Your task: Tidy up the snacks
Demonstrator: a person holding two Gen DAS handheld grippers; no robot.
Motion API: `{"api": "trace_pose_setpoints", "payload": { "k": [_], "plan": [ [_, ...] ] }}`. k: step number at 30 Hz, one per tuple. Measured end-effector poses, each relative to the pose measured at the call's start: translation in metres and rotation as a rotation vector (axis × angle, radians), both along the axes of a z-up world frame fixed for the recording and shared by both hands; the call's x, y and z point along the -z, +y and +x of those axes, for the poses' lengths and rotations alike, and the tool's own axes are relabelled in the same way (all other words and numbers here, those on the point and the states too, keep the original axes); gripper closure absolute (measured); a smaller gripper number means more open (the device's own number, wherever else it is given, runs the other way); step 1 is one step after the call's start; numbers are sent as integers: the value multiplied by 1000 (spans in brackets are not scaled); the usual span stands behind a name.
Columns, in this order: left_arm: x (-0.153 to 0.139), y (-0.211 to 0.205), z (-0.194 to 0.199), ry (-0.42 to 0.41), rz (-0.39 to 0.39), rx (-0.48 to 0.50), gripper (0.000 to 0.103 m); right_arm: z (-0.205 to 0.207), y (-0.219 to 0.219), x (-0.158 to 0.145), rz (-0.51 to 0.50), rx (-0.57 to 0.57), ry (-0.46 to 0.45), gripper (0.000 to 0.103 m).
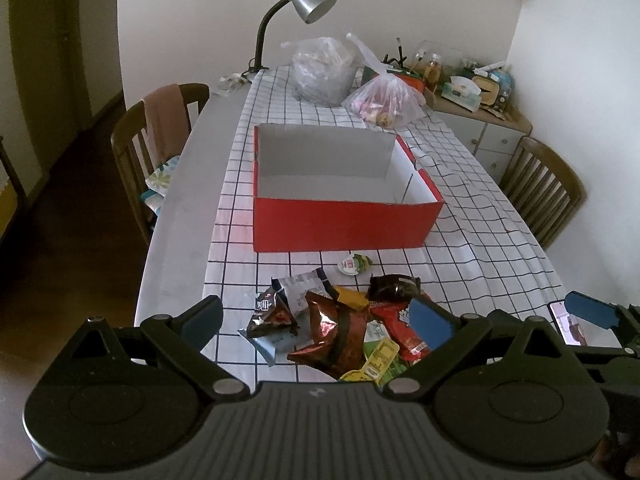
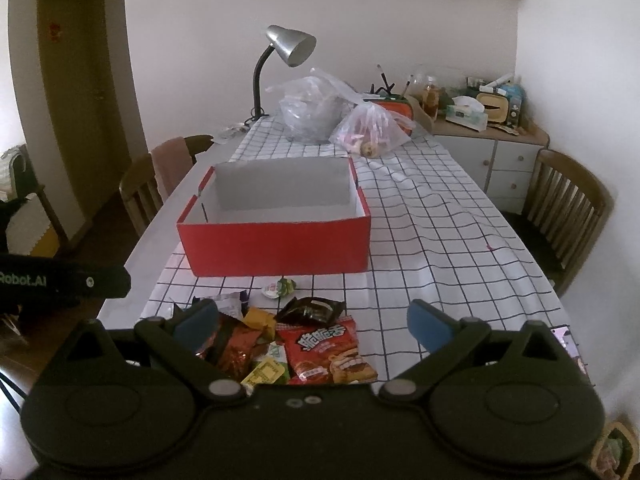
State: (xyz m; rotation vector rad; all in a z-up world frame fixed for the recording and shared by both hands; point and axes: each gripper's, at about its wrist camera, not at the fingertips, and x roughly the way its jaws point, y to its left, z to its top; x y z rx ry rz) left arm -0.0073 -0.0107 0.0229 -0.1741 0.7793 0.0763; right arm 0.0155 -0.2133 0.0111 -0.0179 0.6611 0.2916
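Observation:
A pile of snack packets (image 1: 332, 328) lies on the checked tablecloth near the table's front edge; it also shows in the right wrist view (image 2: 280, 340). It includes a red chip bag (image 2: 328, 350), a shiny brown bag (image 1: 332, 340), a dark wrapper (image 1: 394, 286) and a small jelly cup (image 1: 354, 264). An open red box (image 1: 340, 216) with a white, bare inside stands just behind the pile, and shows in the right wrist view (image 2: 276, 244). My left gripper (image 1: 316, 316) is open above the pile. My right gripper (image 2: 312, 320) is open above the pile's right side.
Two plastic bags (image 1: 360, 84) and a desk lamp (image 1: 296, 12) stand at the table's far end. Wooden chairs stand at the left (image 1: 156, 144) and right (image 1: 540, 188). A cluttered sideboard (image 2: 492, 136) is at the back right. A phone (image 1: 572, 324) lies at the table's right front.

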Motion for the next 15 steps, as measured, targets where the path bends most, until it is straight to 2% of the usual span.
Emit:
{"api": "trace_pose_setpoints", "payload": {
  "k": [15],
  "plan": [
    [-2,-7,-6,-8,1,2,3,-8,-8,0,23,10,5,2]
  ]
}}
